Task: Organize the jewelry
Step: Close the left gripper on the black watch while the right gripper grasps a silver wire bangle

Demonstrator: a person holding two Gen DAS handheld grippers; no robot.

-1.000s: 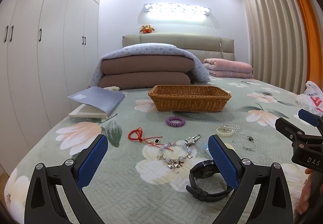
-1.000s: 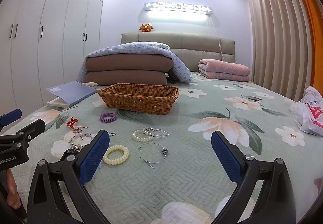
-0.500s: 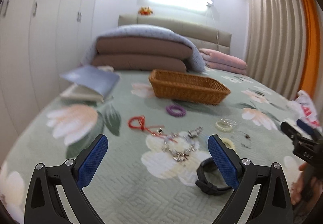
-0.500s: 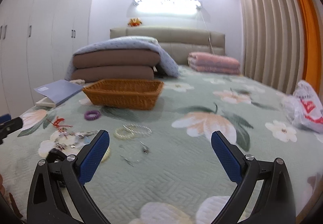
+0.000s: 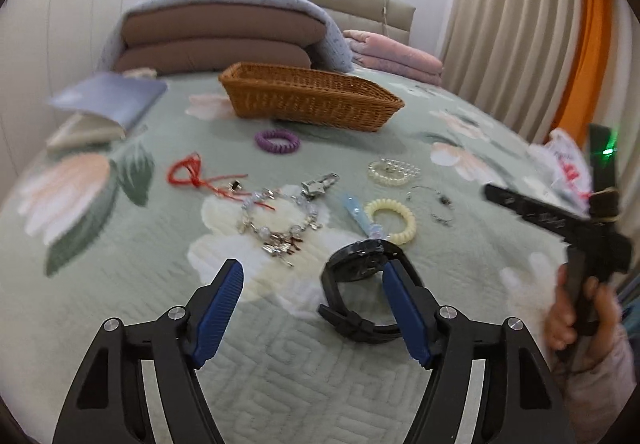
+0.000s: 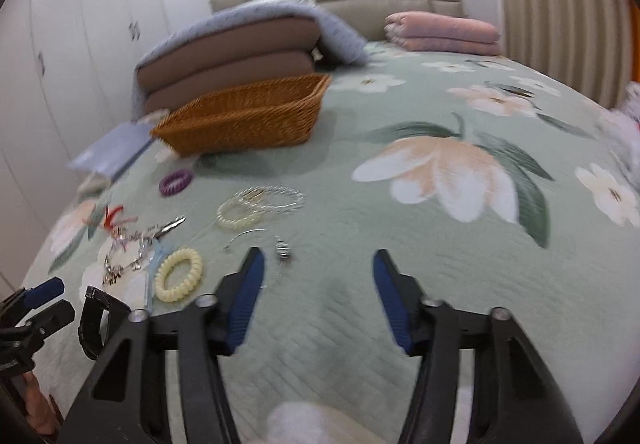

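Jewelry lies scattered on the green floral bedspread (image 5: pixel 120 284). My left gripper (image 5: pixel 314 280) hovers over it with its jaws closing; a black watch (image 5: pixel 352 268) lies just ahead, partly behind the right finger, and neither pad touches it. Beyond are a silver charm bracelet (image 5: pixel 280 222), a red cord (image 5: pixel 192 174), a purple hair tie (image 5: pixel 277 140), a cream coil hair tie (image 5: pixel 390 218) and pearl bracelets (image 5: pixel 394 170). My right gripper (image 6: pixel 319 268) is also closing, with nothing between its pads. A thin silver bangle (image 6: pixel 256 236) lies by its left fingertip. A wicker basket (image 6: pixel 244 120) stands behind.
Stacked brown cushions under a blue blanket (image 5: pixel 216 32) and pink folded bedding (image 5: pixel 396 52) sit near the headboard. A blue folder (image 5: pixel 108 96) lies at the left edge. A plastic bag (image 5: pixel 564 160) is at the right. A hand holds the right gripper's handle (image 5: pixel 580 268).
Both grippers have tipped downward and come closer to the bedspread, and both pairs of jaws have narrowed. The jewelry now looks nearer in both views.
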